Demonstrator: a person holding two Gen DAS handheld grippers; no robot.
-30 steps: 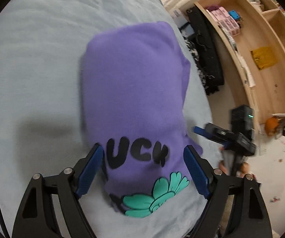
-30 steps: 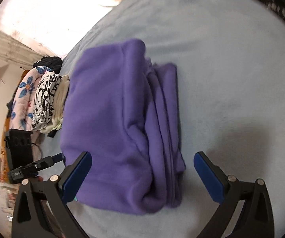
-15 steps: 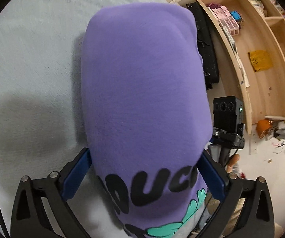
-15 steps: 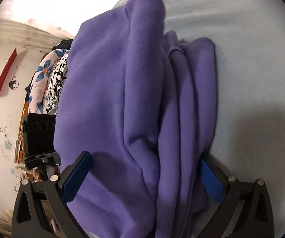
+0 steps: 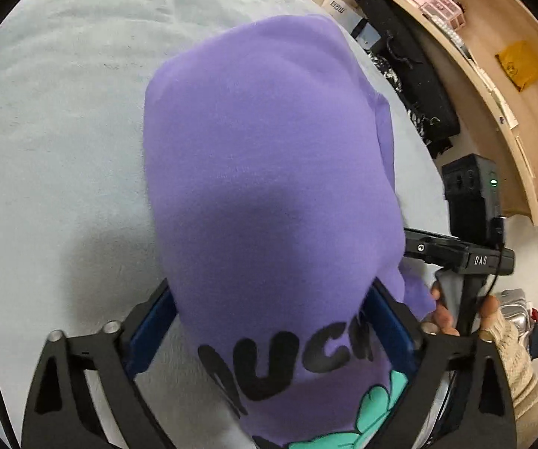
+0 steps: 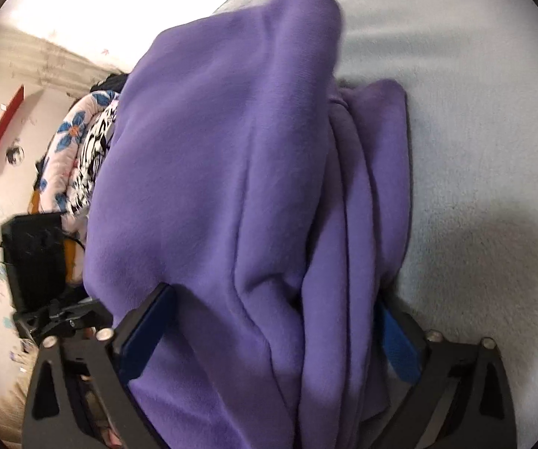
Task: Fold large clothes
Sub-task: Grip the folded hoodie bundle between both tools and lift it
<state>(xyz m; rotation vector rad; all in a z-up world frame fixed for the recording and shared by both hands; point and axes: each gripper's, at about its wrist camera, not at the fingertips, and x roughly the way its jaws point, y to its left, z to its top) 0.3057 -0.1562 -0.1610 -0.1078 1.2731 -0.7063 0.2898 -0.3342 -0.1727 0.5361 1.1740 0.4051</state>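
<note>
Left wrist view is showing your left gripper (image 5: 269, 321) spread wide around the near end of the folded purple sweatshirt (image 5: 265, 172), both blue pads sitting at the flanks of the bundle and the black lettering and teal print lying between them; a second ago those fingers were standing short of the garment with the print clear in front, so you are pushing in and straddling it, though whether the pads are already squeezing the fleece I cannot tell. Right wrist view is telling the same story from the opposite side: your right gripper (image 6: 269, 333) is wide apart, its fingers now flanking the stacked layers where a second ago there was bare bedding between them and the cloth, and the bite there is equally unclear. Beyond the fingers, the sweatshirt is lying as a thick, compact bundle on the pale grey bedspread (image 5: 63, 119), layered edges showing along one side in the right view. Further out, the other handle and your hand are appearing at the bed edge, with a black box (image 5: 472, 194) and wooden shelves (image 5: 493, 60) behind, and a pile of patterned clothes (image 6: 82, 157) past the bundle in the right view. My reading: the folding is looking essentially finished, and you are framing the bundle from both ends, likely to lift it across to that pile.
</note>
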